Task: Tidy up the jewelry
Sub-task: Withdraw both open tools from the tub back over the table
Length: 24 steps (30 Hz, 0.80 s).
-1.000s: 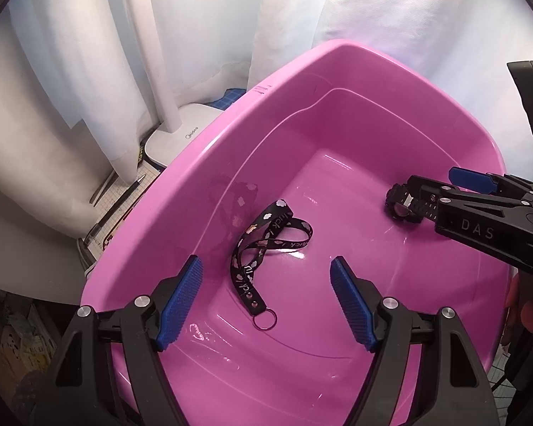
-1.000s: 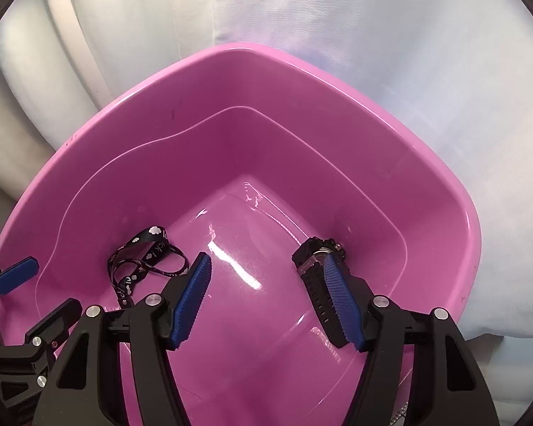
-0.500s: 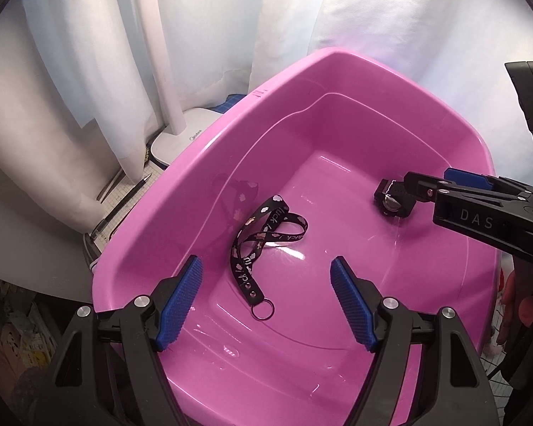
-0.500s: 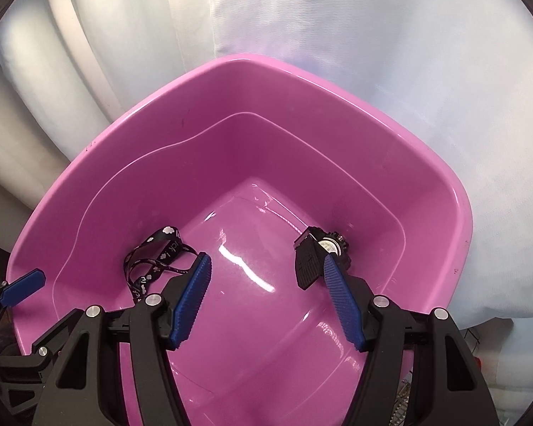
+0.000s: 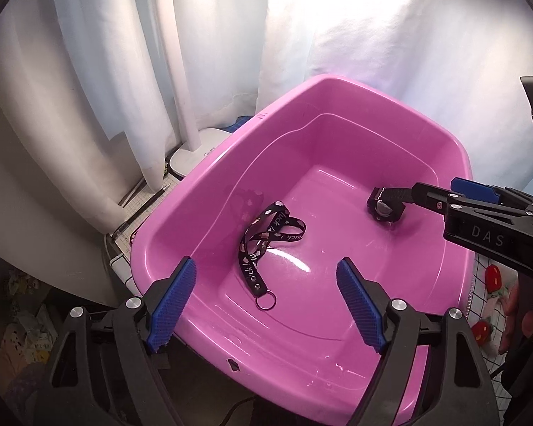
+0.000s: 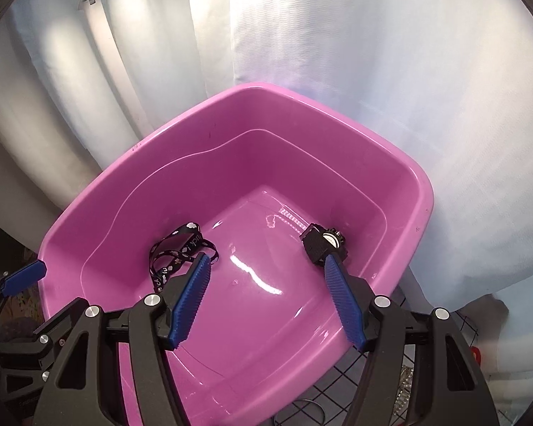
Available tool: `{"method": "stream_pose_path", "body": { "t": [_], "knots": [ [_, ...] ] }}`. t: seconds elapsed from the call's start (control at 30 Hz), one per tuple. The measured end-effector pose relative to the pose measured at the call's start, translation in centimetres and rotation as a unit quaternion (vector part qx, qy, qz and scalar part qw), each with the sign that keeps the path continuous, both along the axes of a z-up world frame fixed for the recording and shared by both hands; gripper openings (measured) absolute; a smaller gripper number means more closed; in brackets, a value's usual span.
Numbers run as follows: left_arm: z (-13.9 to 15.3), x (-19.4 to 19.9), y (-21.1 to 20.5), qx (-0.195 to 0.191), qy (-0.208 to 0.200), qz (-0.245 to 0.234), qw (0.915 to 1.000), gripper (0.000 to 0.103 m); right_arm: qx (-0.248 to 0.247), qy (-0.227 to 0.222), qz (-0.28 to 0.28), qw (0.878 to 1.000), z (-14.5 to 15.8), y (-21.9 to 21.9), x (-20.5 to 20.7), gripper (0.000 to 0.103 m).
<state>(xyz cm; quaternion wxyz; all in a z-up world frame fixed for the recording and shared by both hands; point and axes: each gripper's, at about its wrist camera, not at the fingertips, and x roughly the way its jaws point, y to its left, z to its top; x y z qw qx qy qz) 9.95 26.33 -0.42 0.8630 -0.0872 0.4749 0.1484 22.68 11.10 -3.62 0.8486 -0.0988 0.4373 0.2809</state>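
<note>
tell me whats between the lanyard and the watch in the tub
Nothing: bare pink floor of the tub separates the lanyard from the watch, clearest in the left wrist view.

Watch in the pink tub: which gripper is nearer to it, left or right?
Right. The right gripper has one fingertip right beside the watch, jaws apart and empty. The left gripper, jaws opening and empty, sits across the tub, over the strap.
</note>
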Motion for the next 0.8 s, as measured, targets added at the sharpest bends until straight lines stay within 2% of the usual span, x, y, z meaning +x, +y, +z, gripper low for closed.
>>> {"method": "stream_pose_path", "body": {
  "t": [0.23,0.43,0.63,0.8],
  "knots": [
    [1.7,-2.9,-2.3,0.006,-0.036,-0.004,0.9993,0.087,0.045,-0.02,-0.022,0.999,0.6,-4.3,-4.6,0.072],
    [1.8,-5.1,-5.2,0.005,-0.043,-0.014,0.999,0.089,0.07,-0.027,-0.046,0.996,-0.2,-9.4,-9.1,0.072],
    [1.9,-7.4,-10.0,0.024,-0.057,-0.05,0.9968,0.091,0.087,-0.02,-0.084,0.992,-2.8,-16.5,-14.2,0.073],
    [1.8,-9.0,-14.5,0.018,-0.074,-0.086,0.9934,0.094,0.073,-0.012,-0.146,0.987,-6.1,-24.1,-18.5,0.073]
  ]
}}
